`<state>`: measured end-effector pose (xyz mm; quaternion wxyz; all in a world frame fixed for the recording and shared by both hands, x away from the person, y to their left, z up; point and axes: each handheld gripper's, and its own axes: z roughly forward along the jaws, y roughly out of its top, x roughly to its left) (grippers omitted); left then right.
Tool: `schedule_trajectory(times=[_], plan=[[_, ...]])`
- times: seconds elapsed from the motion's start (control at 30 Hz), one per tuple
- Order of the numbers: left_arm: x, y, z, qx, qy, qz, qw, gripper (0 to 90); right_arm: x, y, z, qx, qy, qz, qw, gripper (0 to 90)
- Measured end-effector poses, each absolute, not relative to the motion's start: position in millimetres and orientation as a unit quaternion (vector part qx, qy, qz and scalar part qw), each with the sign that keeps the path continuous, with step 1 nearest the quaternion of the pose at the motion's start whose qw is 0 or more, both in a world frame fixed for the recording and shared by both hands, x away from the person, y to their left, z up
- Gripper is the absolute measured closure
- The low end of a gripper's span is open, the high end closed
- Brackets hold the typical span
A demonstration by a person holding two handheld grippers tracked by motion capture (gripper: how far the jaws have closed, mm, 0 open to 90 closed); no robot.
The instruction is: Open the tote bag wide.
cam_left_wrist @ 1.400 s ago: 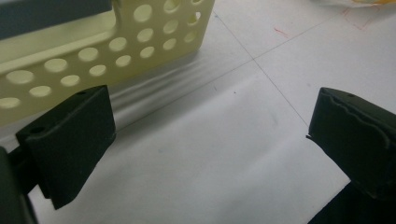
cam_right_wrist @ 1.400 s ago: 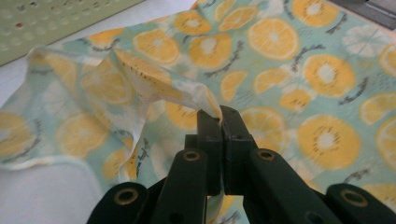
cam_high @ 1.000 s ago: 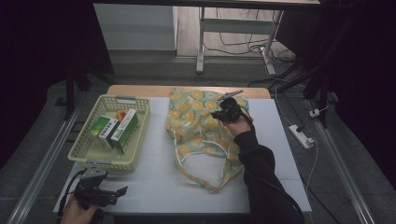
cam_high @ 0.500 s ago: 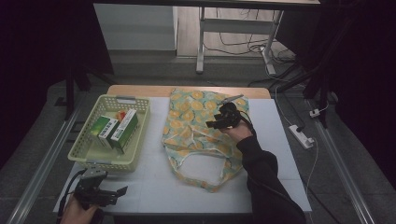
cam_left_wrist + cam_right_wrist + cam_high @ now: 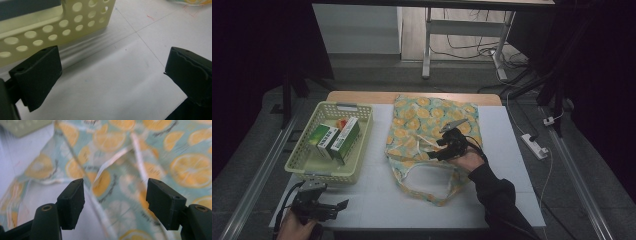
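The table [image 5: 372,200] has a white top with a strip of wood along its far edge. A big cloth bag [image 5: 432,130] with orange slices printed on it lies flat in the middle of the table. Its top end nearly reaches the far edge, and its open mouth with the white handles points to the near edge. A pale yellow basket [image 5: 307,167] with round holes sits by the left edge, well apart from the bag. Two green and white boxes [image 5: 334,140] lie in the basket side by side, with something small and red behind them.

The right gripper [image 5: 447,145] is over the middle of the bag. Its jaws have just been opening and now stand spread apart, with nothing pinched between them; the cloth lies under them.

The left gripper [image 5: 329,207] rests at the near left corner of the table, just in front of the basket. Its jaws are spread wide over the bare white top.
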<state>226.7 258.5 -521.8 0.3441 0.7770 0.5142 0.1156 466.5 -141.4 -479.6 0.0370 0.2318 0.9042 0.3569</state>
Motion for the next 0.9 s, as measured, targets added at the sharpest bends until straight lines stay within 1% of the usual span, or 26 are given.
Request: schedule_trajectory(times=[0.3,0.63,0.73,0.77,0.8,0.83,0.9], plan=[[226.7,258.4,-521.7,0.777,0.514,0.115,0.344,1.3,457.6,-153.4,-499.7,0.234,0.913,0.332,0.038,31.9],[226.7,258.4,-521.7,0.777,0.514,0.115,0.344,1.3,456.8,-159.0,-510.5,0.231,0.923,0.304,0.054,33.8],[226.8,258.3,-521.8,0.778,0.514,0.115,0.344,1.3,456.9,-159.6,-510.3,0.233,0.923,0.300,0.060,36.7],[226.7,258.3,-521.8,0.778,0.514,0.115,0.343,1.3,457.5,-159.6,-510.3,0.233,0.923,0.300,0.063,38.4],[226.7,258.2,-521.8,0.778,0.514,0.115,0.343,1.4,458.9,-159.5,-509.8,0.239,0.922,0.299,0.065,42.6],[226.8,258.2,-521.8,0.778,0.513,0.115,0.343,1.4,458.9,-159.5,-509.8,0.239,0.922,0.299,0.065,42.6],[226.8,258.3,-521.8,0.778,0.514,0.115,0.343,1.4,460.9,-159.6,-508.8,0.243,0.920,0.302,0.064,45.7]])
